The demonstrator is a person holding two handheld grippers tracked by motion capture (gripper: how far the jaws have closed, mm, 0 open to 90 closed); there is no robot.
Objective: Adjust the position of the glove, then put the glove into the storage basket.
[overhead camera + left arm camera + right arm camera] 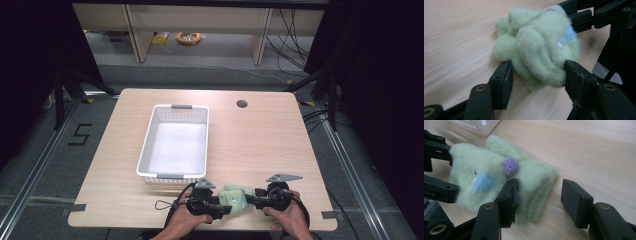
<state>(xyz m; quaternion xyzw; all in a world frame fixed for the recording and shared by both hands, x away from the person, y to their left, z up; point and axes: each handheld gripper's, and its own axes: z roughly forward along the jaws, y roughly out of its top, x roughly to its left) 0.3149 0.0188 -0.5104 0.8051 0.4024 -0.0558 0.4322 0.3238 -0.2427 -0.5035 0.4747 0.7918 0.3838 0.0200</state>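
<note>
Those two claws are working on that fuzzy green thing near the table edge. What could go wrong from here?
The green woolly bundle is soft and folded, so it could unfold or slip when lifted. The right claw has one finger lying on the fabric and the other off to the side, so it may catch only a thin edge. The left claw sits around a thick fold and may pinch unevenly.

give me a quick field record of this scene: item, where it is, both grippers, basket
item: fuzzy green cloth, bunched, with a purple dot and a blue patch
place: on the table, near the front edge, between the two grippers
left gripper: jaws either side of the cloth's end; whether they pinch it is unclear
right gripper: one jaw on the cloth, the other clear of it
basket: white, empty, behind the cloth
</note>
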